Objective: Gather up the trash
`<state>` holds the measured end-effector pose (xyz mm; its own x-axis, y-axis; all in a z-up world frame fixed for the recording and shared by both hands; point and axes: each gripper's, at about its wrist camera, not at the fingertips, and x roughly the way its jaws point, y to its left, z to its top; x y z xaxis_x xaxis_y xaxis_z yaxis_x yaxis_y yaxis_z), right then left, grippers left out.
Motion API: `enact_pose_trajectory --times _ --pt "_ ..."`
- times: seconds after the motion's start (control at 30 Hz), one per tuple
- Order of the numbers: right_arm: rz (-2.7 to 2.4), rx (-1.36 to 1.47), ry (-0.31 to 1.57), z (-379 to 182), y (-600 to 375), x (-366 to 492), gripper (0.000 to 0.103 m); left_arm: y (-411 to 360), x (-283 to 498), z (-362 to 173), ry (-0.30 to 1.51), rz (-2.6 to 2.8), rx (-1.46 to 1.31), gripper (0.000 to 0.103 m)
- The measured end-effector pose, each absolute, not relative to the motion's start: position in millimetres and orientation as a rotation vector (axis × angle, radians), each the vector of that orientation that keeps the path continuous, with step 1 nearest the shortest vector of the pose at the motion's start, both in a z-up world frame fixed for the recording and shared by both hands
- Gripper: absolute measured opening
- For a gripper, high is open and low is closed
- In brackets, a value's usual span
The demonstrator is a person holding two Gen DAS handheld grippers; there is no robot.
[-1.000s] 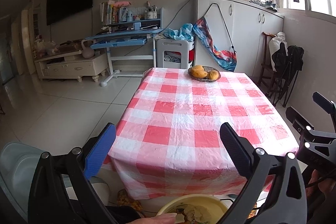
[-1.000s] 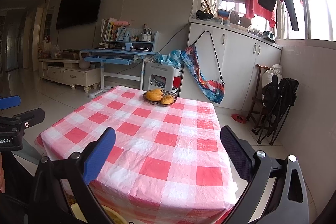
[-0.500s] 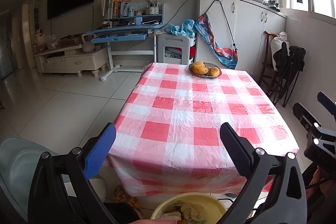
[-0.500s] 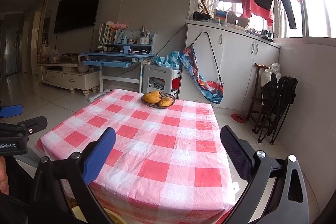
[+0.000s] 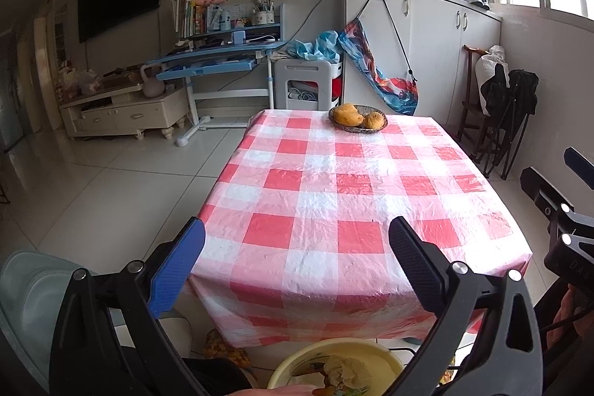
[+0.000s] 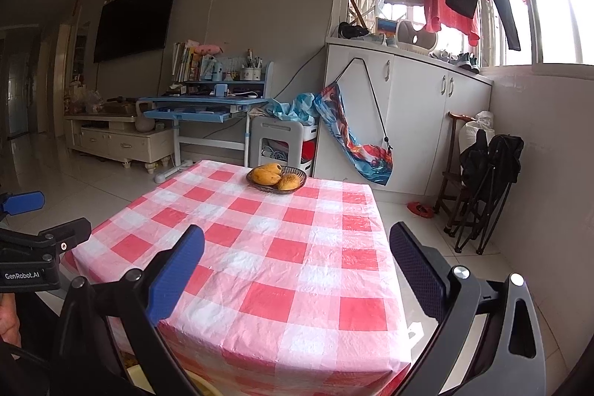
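A yellow basin (image 5: 297,364) holding crumpled scraps of trash (image 5: 343,372) sits on the floor below the table's near edge, at the bottom of the left wrist view. My left gripper (image 5: 297,255) hangs open above it with nothing between its fingers. My right gripper (image 6: 297,258) is also open and empty, held over the near right corner of the table. Each gripper shows at the edge of the other's view. The table (image 5: 356,195) wears a red-and-white checked cloth.
A dark bowl of yellow-orange fruit (image 5: 358,118) stands at the table's far end. A grey-green chair (image 5: 29,299) is at lower left. Folded black chairs (image 6: 486,184) lean on the right wall. A blue desk (image 5: 219,62) and white cabinets (image 5: 438,51) line the back.
Both grippers have risen and tilted up a little, so the table sits lower in both views. The basin shows more fully in the left wrist view. Both stay open.
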<state>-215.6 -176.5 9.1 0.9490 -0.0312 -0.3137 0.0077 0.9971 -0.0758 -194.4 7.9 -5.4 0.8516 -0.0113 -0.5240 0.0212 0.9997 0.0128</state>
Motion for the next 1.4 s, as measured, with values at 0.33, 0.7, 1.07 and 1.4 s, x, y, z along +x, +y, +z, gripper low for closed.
enact_pose_trajectory --times 0.33,0.7,1.07,1.4 --pt "-0.019 -0.079 0.314 12 -177 -216 0.095 4 -195 -6 0.55 -0.026 0.025 0.096" --pt "-0.024 -0.088 0.301 15 -178 -218 0.095 -1 -196 -4 0.547 -0.042 0.035 0.096" --pt "-0.031 -0.104 0.308 10 -175 -214 0.095 5 -198 -3 0.539 -0.048 0.023 0.096" --pt "-0.029 -0.14 0.318 6 -166 -211 0.095 19 -199 -1 0.532 -0.052 -0.009 0.096"
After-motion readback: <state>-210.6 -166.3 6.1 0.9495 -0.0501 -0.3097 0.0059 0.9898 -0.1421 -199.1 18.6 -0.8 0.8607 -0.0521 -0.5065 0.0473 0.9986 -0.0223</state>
